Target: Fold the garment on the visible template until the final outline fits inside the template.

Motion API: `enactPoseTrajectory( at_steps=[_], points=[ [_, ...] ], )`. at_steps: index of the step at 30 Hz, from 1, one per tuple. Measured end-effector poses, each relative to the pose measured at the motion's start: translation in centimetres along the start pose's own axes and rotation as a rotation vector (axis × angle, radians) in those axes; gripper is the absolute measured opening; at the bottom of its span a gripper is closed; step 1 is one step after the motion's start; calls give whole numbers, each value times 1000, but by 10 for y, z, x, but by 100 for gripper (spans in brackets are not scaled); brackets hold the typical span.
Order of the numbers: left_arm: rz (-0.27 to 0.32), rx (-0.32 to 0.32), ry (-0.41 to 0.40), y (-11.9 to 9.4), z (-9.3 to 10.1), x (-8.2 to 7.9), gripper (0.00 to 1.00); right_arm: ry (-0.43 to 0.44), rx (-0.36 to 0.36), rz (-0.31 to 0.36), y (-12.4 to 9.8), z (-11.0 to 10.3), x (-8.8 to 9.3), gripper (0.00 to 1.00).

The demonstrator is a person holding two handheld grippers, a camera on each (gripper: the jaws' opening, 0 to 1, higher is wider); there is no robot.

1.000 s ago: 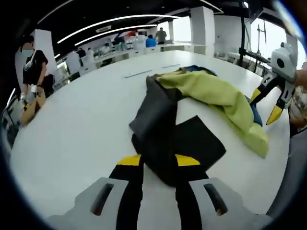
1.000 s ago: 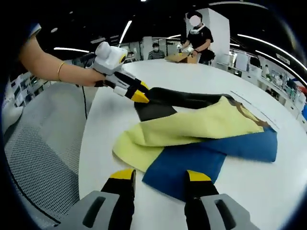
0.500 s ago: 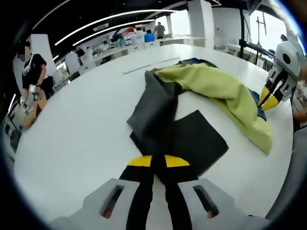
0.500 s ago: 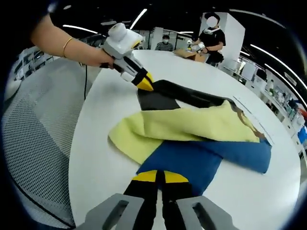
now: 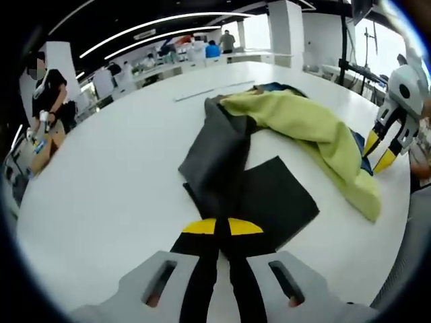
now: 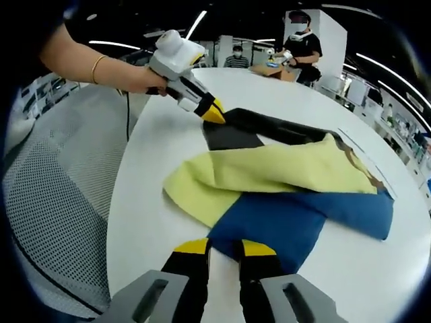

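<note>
A soft cloth garment in dark grey, yellow-green and blue panels (image 5: 283, 134) lies crumpled across the middle of the white round counter (image 5: 114, 175); in the right gripper view the same garment (image 6: 283, 182) spreads from the centre toward the right of the frame, its blue panel lowest, the yellow-green one over it and the dark grey part reaching up toward the upper left. A flat black patch on the counter (image 5: 279, 195) sits under the grey part, just above the left gripper (image 5: 223, 227), whose yellow-tipped fingers are clenched on the dark grey edge at the lower centre of the left gripper view. The right gripper (image 6: 224, 247) has its fingers nearly together at the blue panel's near edge; whether they pinch the cloth I cannot tell. A person in dark clothes (image 5: 47, 94) stands at the far left of the left gripper view.
</note>
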State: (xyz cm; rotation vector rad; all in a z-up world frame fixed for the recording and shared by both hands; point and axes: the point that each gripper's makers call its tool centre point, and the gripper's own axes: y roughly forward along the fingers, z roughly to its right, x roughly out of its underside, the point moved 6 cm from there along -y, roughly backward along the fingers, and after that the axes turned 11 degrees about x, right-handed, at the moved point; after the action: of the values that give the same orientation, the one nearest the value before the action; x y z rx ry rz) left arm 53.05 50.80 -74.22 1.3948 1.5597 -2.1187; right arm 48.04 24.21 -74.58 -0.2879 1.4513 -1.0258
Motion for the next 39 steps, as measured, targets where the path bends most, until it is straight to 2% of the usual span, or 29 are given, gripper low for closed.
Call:
enactPoseTrajectory(
  at_steps=[8,11,17,19,22,25,26,34,35,37,39],
  points=[
    [2,-1,-11,0,-1,0,1,7,8,-4,0,1,-1,10],
    [2,-1,-11,0,0,0,1,-20,36,-11,0,4,-1,0],
    [-2,5,-28,0,0,0,1,-22,47,-7,-2,4,-2,0],
    [0,13,-57,-2,0,-1,1,32,54,9,-5,5,-4,0],
    [4,14,-64,-3,0,-2,1,179,57,76,-16,12,-14,0],
    [24,18,-88,-6,1,-5,0,282,71,120,-27,22,-20,0],
    [29,16,-88,-7,0,-6,0,293,100,145,-32,29,-21,0],
    [45,-17,-92,-13,-6,-10,0,389,204,185,-58,62,-20,0],
    [45,-23,-91,-14,-7,-11,0,389,248,190,-61,68,-18,0],
    [46,-31,-89,-16,-8,-12,0,399,271,193,-66,74,-16,0],
    [46,-38,-85,-17,-9,-12,0,445,313,218,-74,85,-15,0]
  ],
)
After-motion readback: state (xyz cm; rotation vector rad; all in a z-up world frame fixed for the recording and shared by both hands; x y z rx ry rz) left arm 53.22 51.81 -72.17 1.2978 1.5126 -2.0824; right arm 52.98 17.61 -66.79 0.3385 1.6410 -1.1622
